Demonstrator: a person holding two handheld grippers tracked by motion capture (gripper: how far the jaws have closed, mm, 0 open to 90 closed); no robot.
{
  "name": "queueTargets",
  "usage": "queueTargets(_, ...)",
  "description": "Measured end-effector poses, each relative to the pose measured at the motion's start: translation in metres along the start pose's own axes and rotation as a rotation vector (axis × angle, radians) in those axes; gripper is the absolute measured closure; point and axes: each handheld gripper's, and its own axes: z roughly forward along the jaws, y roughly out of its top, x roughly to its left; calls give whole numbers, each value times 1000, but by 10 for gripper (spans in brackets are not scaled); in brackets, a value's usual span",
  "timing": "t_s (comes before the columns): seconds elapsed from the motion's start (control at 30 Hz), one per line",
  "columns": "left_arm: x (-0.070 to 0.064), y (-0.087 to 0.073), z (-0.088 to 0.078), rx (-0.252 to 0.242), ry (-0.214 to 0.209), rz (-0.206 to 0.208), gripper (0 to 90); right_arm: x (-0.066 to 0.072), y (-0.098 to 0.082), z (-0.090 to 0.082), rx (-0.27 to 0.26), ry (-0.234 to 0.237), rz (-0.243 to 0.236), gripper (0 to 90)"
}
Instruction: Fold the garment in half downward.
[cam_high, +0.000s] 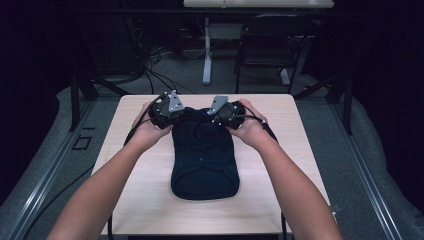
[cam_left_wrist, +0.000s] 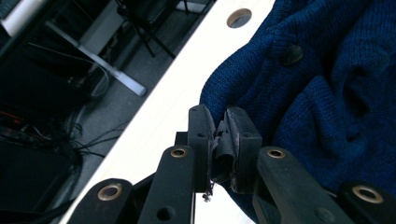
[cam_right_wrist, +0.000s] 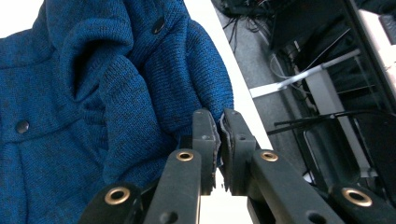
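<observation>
A dark blue knitted garment (cam_high: 204, 160) with buttons lies lengthwise on the light wooden table (cam_high: 135, 175), its far end raised. My left gripper (cam_high: 167, 111) is shut on the garment's far left corner; in the left gripper view a fold of blue knit (cam_left_wrist: 327, 93) is pinched between the pads (cam_left_wrist: 201, 135). My right gripper (cam_high: 225, 114) is shut on the far right corner, and the right gripper view has the knit (cam_right_wrist: 93, 102) edge squeezed between its pads (cam_right_wrist: 205, 135). Both hands hold the grippers just above the table's far part.
A round hole (cam_left_wrist: 238, 17) pierces the table near the garment. Beyond the far edge stand a black chair (cam_high: 265, 47), a white desk leg (cam_high: 206, 55) and loose cables (cam_high: 150, 70) on the floor. Black frame rails (cam_high: 365, 185) flank the table.
</observation>
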Motion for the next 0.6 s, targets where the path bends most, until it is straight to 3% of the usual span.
queueTargets(0.37,-13,-9,8,14,4,13,816,12,-5,6,20,-8,-34,850)
queueTargets(0.6,-15,-8,10,18,2,16,816,14,-9,10,21,1,-21,850)
